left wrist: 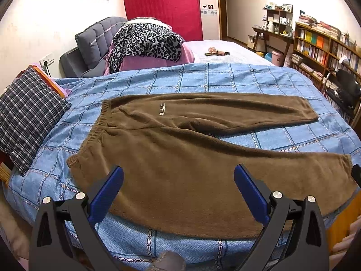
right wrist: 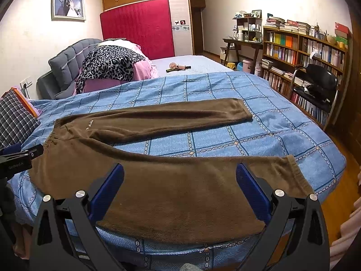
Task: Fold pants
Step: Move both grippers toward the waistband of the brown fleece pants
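The brown fleece pants (left wrist: 180, 158) lie flat on the blue checked bedspread (left wrist: 203, 81), unfolded, just ahead of both tongs. The left tongs (left wrist: 178, 176) and right tongs (right wrist: 180, 174) hover over the near leg, blue-padded fingers (left wrist: 108, 192) spread wide apart, gripping nothing. The pants' long axis runs left to right: elastic waistband left, cuffs right, legs splayed in a V. Only the right view shows the left tongs' black body at its left edge.
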Demonstrator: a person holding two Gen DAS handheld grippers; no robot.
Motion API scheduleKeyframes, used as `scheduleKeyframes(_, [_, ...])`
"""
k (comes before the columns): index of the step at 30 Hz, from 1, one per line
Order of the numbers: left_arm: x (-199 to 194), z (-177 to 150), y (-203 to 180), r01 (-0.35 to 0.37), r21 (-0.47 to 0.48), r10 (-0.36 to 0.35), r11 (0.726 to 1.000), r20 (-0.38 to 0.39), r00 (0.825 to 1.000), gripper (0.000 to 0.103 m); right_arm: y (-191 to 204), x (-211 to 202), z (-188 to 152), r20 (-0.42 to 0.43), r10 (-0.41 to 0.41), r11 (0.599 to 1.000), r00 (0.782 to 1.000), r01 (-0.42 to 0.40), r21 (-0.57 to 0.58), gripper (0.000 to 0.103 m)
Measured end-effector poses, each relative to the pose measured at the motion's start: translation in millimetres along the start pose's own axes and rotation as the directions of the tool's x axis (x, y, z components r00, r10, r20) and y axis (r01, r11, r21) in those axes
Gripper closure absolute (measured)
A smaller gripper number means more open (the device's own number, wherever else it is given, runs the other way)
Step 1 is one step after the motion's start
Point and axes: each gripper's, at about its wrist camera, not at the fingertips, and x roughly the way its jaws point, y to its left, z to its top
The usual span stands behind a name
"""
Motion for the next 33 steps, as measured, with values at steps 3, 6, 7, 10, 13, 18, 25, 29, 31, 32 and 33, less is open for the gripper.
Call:
scheduleKeyframes(3, [7.0,3.0,3.1,-0.001,-0.005,0.001,1.0,-0.01,1.0,0.006,-0.8,2.4,-0.3,-0.006,-0.004,1.0,1.0,0.004,0.004,0.003])
scheduleKeyframes(6, [9.6,4.0,4.9,-0.002,-0.008,0.002,1.0,-0.019,1.0,0.006,-2.2,6.5,-0.9,-0.019,-0.018,1.0,1.0,0.018,0.007,0.003])
scheduleKeyframes(7, [10.3,3.9,5.5,-0.003,-0.009,0.003,1.0,-0.021,1.0,0.006,-2.9,9.0,-1.8,-0.025,-0.026,1.0,0.999,0.026,0.008,0.003])
scheduleKeyframes(10, [13.2,3.4,7.7,-0.003,-0.015,0.003,1.0,-0.028,1.0,0.006,-6.1,14.4,-2.3,-0.049,-0.046,0.999,0.998,0.047,0.019,0.003])
scheduleKeyframes(13, [18.2,2.7,7.7,-0.005,-0.018,0.004,1.0,-0.04,0.999,0.006,-7.9,16.4,-2.0,-0.055,-0.068,0.997,0.996,0.069,0.017,0.003])
scheduleKeyframes(18, [24.1,1.1,6.5,-0.007,-0.01,0.006,1.0,-0.055,0.998,0.006,-13.9,23.4,-2.7,-0.064,-0.094,0.995,0.994,0.095,0.018,0.003])
scheduleKeyframes(25, [35.6,2.7,6.2,-0.019,-0.01,0.018,1.0,-0.079,0.997,0.006,-22.2,34.2,-3.5,-0.093,-0.118,0.992,0.989,0.121,0.036,0.003])
scheduleKeyframes(29, [42.4,4.3,3.5,-0.023,-0.009,0.022,1.0,-0.098,0.995,0.006,-25.8,39.4,-2.8,-0.105,-0.131,0.99,0.986,0.135,0.039,0.003])
scheduleKeyframes(31, [46.2,4.0,3.2,-0.022,-0.007,0.021,1.0,-0.107,0.994,0.006,-27.6,42.2,-3.4,-0.112,-0.137,0.989,0.984,0.142,0.04,0.003])
scheduleKeyframes(32, [47.8,3.6,2.7,-0.023,-0.005,0.022,1.0,-0.112,0.994,0.006,-28.4,44.1,-3.3,-0.117,-0.138,0.989,0.984,0.143,0.04,0.003])
scheduleKeyframes(33, [50.0,3.5,2.8,-0.023,-0.005,0.023,1.0,-0.117,0.993,0.006,-28.8,45.5,-3.6,-0.12,-0.138,0.989,0.983,0.144,0.041,0.003])
